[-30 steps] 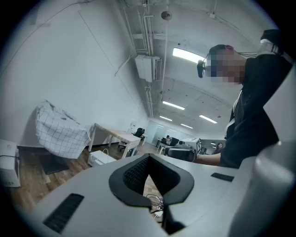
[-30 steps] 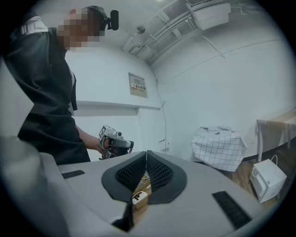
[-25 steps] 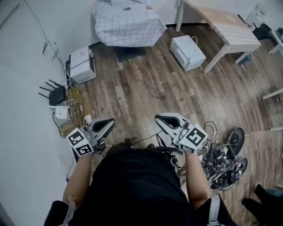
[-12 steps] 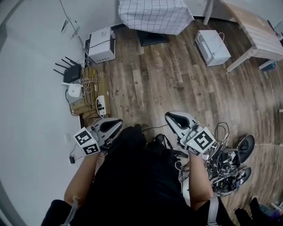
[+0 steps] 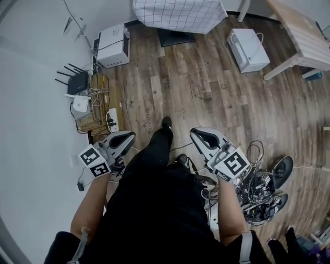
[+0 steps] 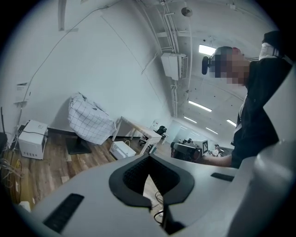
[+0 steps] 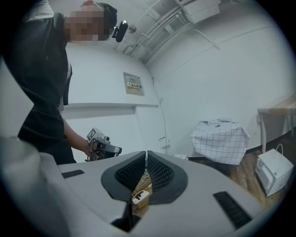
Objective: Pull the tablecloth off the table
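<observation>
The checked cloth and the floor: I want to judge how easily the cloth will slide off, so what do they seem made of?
Cloth: probably thin woven fabric, matte white with a dark grid; it hangs in soft folds. Floor: wood-look planks, brown, with grain and seams, slightly glossy; solid wood or laminate, I cannot tell.

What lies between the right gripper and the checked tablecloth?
In the head view, bare wooden floor from the right gripper up to a dark base plate just below the tablecloth.
</observation>
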### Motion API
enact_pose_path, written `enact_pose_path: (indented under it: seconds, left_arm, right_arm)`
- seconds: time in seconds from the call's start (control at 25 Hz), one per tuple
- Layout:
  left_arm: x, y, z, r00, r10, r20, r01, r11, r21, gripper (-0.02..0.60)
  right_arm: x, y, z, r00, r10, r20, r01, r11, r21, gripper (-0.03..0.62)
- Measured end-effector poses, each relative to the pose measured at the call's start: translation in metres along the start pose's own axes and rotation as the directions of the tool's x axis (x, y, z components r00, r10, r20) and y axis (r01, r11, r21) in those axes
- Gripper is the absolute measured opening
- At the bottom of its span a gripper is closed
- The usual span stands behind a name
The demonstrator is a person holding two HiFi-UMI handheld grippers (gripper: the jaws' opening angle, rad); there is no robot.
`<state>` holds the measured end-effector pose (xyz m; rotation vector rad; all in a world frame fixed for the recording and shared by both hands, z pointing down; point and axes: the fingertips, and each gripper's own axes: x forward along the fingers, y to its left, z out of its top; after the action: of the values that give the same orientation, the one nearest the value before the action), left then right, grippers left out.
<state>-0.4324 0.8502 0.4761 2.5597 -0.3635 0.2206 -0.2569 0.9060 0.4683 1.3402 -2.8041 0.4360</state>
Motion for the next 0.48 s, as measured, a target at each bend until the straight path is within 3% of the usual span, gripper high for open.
enact_pose_path:
  seconds: [0.16,0.32,0.48]
  left_arm:
    - [0.058,0.025,0.013,0.999,-0.024,-0.048,0.028,0.995,0.095,0.008]
    - [0.101,0.089,0.043,0.998,-0.042,-0.042,0.047,0.991,0.126,0.008]
    - [0.136,0.136,0.089,0.995,-0.082,-0.062,0.095,0.964,0.247,0.008]
  right_arm:
    - [-0.003,-0.052,0.008,0.998,-0.024,-0.056,0.024,1.0,-0.012,0.023]
    - [0.038,-0.108,0.023,0.992,-0.055,-0.109,0.056,0.998,0.003,0.023]
    - [0.092,-0.161,0.062,0.988,-0.053,-0.146,0.056,0.998,0.021,0.023]
